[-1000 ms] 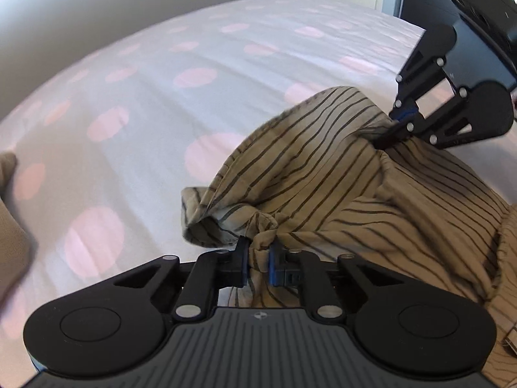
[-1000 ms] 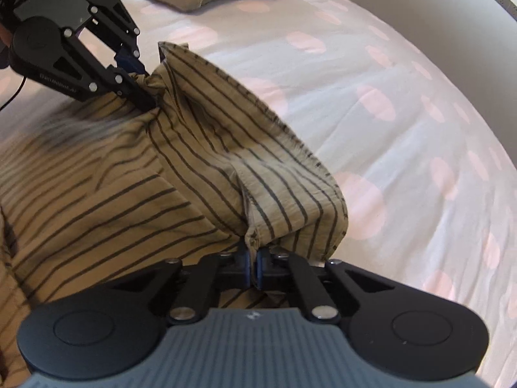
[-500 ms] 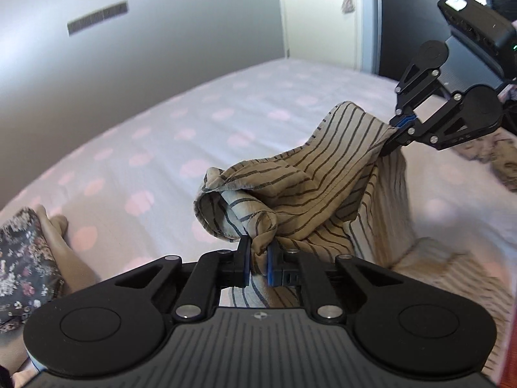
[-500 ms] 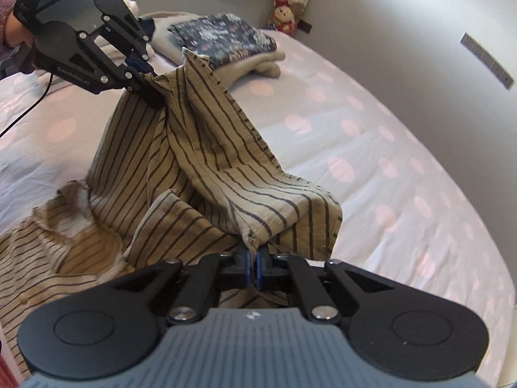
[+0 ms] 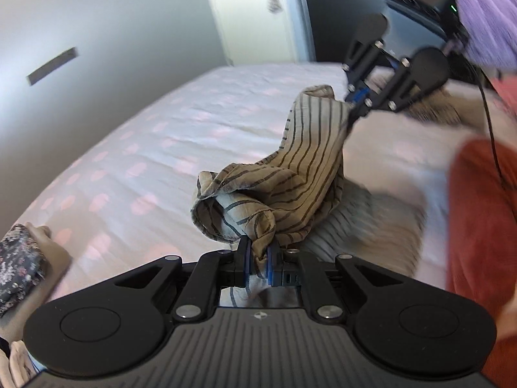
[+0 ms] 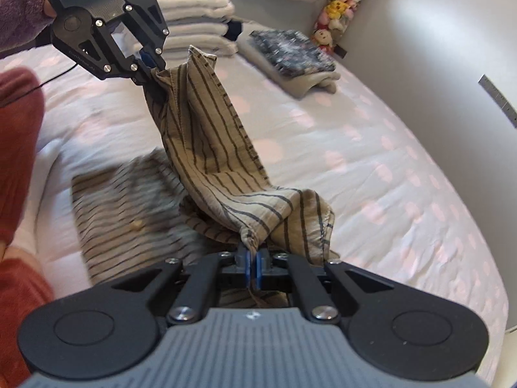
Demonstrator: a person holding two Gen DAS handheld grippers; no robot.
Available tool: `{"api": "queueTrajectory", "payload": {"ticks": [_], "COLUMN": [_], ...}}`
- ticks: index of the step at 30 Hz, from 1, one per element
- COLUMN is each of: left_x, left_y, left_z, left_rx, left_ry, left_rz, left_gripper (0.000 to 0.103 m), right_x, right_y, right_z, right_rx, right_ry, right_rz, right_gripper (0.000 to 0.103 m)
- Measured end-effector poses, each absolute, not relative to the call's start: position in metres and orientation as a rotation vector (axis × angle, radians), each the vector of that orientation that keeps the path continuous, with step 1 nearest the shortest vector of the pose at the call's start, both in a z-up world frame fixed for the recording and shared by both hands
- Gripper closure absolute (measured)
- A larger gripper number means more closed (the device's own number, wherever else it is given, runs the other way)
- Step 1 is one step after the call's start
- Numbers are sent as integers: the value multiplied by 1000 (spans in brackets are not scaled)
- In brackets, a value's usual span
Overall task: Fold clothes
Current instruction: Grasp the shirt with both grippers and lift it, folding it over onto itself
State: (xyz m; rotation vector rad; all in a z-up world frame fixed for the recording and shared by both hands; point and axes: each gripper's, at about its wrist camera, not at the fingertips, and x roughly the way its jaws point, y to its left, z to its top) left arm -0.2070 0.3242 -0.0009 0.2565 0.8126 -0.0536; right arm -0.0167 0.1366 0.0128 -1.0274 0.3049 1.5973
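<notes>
The tan black-striped cotton shirt hangs bunched between your clamped left tool and right tool, so its trailing hem may crumple on the bed

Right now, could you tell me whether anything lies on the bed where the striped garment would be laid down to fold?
Nothing visible does. The striped garment hangs between the left hand-held gripper and the right hand-held gripper. The bed beneath is bare; the folded stacks sit farther back.

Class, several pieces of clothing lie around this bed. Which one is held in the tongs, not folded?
The tan striped garment: both tongs, left and right, pinch it. The white stack and floral piece lie folded.
</notes>
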Motion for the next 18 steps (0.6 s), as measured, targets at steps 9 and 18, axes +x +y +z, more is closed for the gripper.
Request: {"api": "queueTrajectory", "payload": {"ticks": [9,18], "left_x": [-228,-233], "left_y": [278,272], "left_z": [-81,-89], "left_rx": [354,369], "left_ry": [996,1095], "left_rz": [-148,-142], "left_gripper": [96,76], "right_x": [-45,-52], "right_y": [110,100], "right_z": [-77,-78], "right_rx": [-1046,-1108], "right_ry": [460,493], "right_rz": [1617,1620], "right_gripper": [99,75]}}
